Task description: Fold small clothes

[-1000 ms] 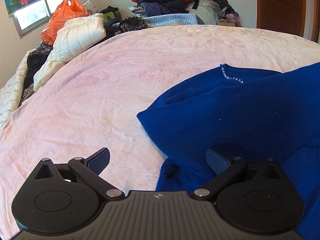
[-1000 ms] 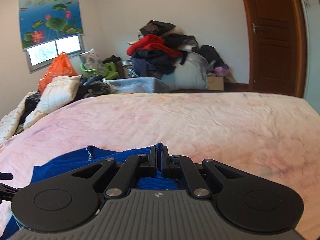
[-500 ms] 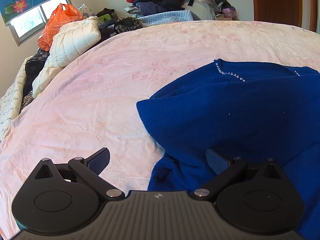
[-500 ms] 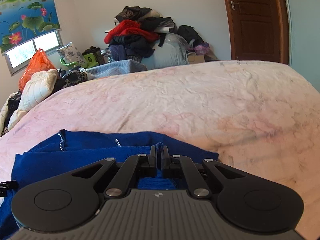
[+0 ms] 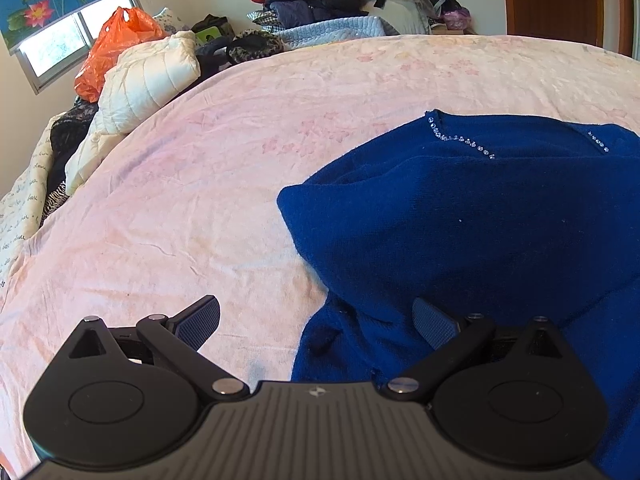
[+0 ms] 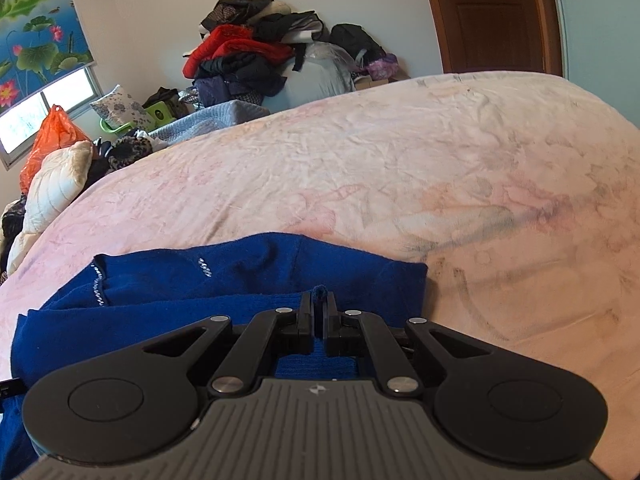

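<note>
A dark blue knit top (image 5: 460, 224) with small rhinestones at the neckline lies partly folded on the pink bedspread (image 5: 240, 168). My left gripper (image 5: 316, 320) is open and empty, low over the top's near left edge; its right finger is above the fabric, its left finger above the bedspread. My right gripper (image 6: 319, 310) is shut on a fold of the blue top (image 6: 240, 276) and holds it over the rest of the garment.
A white quilted jacket (image 5: 148, 76) and an orange plastic bag (image 5: 116, 44) lie at the bed's far left. A heap of clothes (image 6: 248, 60) stands against the far wall. A brown door (image 6: 492, 12) is at the right.
My right gripper has carried the held fold lower and forward over the garment, so the blue top lies flatter and its neckline shows. My left gripper has stayed open, barely moving.
</note>
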Motion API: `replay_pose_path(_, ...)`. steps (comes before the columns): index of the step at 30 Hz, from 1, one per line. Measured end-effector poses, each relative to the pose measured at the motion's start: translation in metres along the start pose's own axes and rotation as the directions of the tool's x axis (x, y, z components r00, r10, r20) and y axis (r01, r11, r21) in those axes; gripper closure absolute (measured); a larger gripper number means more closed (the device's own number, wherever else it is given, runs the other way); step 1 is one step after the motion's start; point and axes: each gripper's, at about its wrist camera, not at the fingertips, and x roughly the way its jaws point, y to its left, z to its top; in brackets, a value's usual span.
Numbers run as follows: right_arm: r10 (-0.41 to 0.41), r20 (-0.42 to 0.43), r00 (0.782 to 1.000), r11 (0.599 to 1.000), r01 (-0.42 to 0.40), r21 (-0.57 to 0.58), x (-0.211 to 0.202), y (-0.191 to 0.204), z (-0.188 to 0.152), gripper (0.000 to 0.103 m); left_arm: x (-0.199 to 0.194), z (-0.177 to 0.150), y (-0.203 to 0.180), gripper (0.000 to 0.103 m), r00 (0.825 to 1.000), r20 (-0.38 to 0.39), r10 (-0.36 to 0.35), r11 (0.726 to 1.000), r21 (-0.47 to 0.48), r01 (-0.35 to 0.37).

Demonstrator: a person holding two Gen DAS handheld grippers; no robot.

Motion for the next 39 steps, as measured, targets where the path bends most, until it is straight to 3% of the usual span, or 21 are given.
replay_pose_path(1, -0.012, -0.003, 1.000, 1.000, 0.012, 0.008, 0.003, -0.002, 0.000, 0.081, -0.002, 0.000, -0.001, 0.000, 1.000, 0.006, 0.000, 1.000, 0.006, 0.000)
replay_pose_path(6, -0.077, 0.079, 0.994, 0.997, 0.077, 0.004, -0.013, -0.002, -0.002, 0.077, -0.011, -0.002, -0.006, 0.000, 1.000, 0.030, -0.005, 1.000, 0.030, 0.004)
replay_pose_path(8, -0.050, 0.099, 0.994, 0.998, 0.054, -0.038, -0.022, 0.005, -0.004, 0.077, -0.014, -0.002, -0.008, 0.000, 0.999, 0.039, -0.009, 0.999, 0.033, 0.008)
replay_pose_path(11, 0.006, 0.042, 0.999, 0.995, -0.002, -0.095, -0.020, 0.015, -0.009, 0.078, -0.014, -0.002, -0.015, 0.000, 0.999, 0.039, -0.025, 0.999, 0.046, 0.023)
replay_pose_path(12, 0.001, -0.006, 1.000, 0.994, -0.001, -0.113, -0.013, 0.017, -0.011, 0.070, -0.014, -0.003, -0.018, 0.000, 0.999, 0.034, -0.024, 0.998, 0.052, 0.023)
replay_pose_path(13, -0.015, -0.042, 0.999, 0.993, 0.010, -0.121, -0.006, 0.018, -0.013, 0.069, -0.014, -0.004, -0.019, 0.000, 0.999, 0.029, -0.025, 0.998, 0.057, 0.023)
replay_pose_path(16, -0.045, -0.003, 0.999, 0.997, 0.045, -0.063, -0.012, 0.014, -0.015, 0.068, -0.019, -0.008, -0.018, 0.000, 0.999, 0.035, -0.034, 0.998, 0.061, 0.032)
replay_pose_path(18, -0.025, 0.030, 0.999, 0.998, 0.027, -0.060, -0.025, 0.019, -0.017, 0.062, -0.020, -0.010, -0.015, 0.000, 0.999, 0.038, -0.033, 0.998, 0.057, 0.030)
replay_pose_path(21, -0.024, -0.040, 0.999, 0.989, 0.018, -0.150, -0.025, 0.029, -0.026, 0.043, -0.017, -0.013, -0.014, 0.000, 0.999, 0.018, -0.028, 0.998, 0.053, 0.027)
replay_pose_path(24, -0.081, -0.039, 0.996, 0.982, 0.073, -0.174, -0.033, 0.030, -0.035, 0.043, -0.023, -0.021, -0.013, 0.000, 0.998, 0.017, -0.054, 0.998, 0.045, 0.053)
replay_pose_path(27, 0.026, 0.018, 0.999, 0.997, -0.025, -0.075, -0.068, 0.021, -0.040, 0.041, -0.035, -0.032, -0.009, 0.000, 0.996, 0.033, -0.079, 0.996, 0.050, 0.077)
replay_pose_path(29, 0.084, 0.047, 0.995, 0.996, -0.082, -0.037, -0.091, 0.018, -0.046, 0.034, -0.043, -0.040, -0.004, 0.000, 0.993, 0.038, -0.108, 0.994, 0.038, 0.106)
replay_pose_path(31, 0.110, 0.059, 0.992, 0.993, -0.107, -0.041, -0.114, 0.018, -0.056, 0.027, -0.050, -0.049, 0.001, 0.000, 0.990, 0.030, -0.139, 0.990, 0.020, 0.138)
replay_pose_path(33, 0.127, 0.049, 0.991, 0.990, -0.123, -0.073, -0.134, 0.021, -0.067, 0.026, -0.054, -0.058, 0.003, 0.000, 0.987, 0.019, -0.157, 0.988, 0.013, 0.157)
replay_pose_path(39, 0.188, 0.021, 0.982, 0.976, -0.184, -0.115, -0.186, 0.027, -0.099, 0.022, -0.070, -0.079, 0.005, 0.000, 0.988, 0.016, -0.153, 0.988, 0.032, 0.152)
